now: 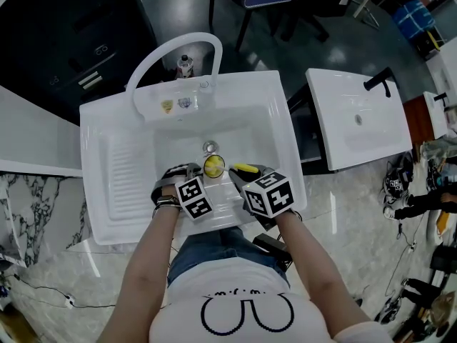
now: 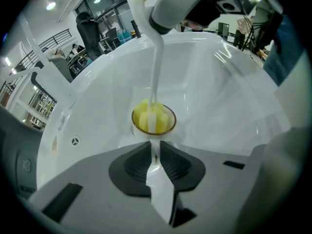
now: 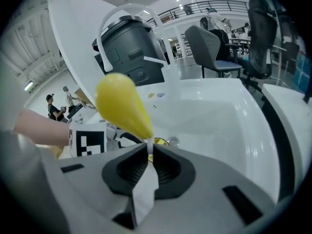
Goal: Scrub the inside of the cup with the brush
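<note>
Yellow-headed brush (image 2: 156, 72), clamped tight by the right gripper (image 3: 147, 155), should twist against the wall inside the cup (image 2: 171, 126), which the left gripper (image 2: 155, 152) pinches steady with its jaws nearly together.

We see the cup (image 2: 153, 118), small and round with a thin dark rim, its mouth facing the left gripper view, over the sink basin (image 1: 175, 143). The brush (image 2: 156, 74), a slim white shaft with a yellow handle, has its yellow sponge head inside the cup.
</note>
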The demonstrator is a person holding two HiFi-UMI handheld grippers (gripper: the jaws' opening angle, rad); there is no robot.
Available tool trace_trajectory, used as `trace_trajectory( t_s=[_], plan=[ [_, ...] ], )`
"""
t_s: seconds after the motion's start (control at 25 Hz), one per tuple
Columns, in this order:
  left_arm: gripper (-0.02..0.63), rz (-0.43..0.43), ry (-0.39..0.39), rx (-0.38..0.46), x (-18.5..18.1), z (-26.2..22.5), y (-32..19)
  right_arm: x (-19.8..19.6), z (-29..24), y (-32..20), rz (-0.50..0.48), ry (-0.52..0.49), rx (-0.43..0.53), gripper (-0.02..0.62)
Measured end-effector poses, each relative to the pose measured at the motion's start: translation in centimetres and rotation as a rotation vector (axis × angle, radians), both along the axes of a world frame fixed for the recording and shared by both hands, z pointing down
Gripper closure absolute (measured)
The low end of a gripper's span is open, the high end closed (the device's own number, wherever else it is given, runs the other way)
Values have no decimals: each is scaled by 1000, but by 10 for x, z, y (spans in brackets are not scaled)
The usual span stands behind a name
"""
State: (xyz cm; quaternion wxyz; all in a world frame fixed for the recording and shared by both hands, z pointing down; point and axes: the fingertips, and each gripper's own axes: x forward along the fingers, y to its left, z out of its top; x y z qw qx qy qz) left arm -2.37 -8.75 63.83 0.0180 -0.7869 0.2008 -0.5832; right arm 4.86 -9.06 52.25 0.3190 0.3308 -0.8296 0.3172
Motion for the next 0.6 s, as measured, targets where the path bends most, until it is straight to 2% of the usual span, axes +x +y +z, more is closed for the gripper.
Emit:
trace_trajectory(
  t_s=[0.36,0.6],
  plan=[
    [540,-4,9,-3,2,1,1,-8,22,-2,-24,44,-46,557],
    [540,-15,12,-7,-1,2,2,2,-6,3,22,-27,-46,555]
  ],
)
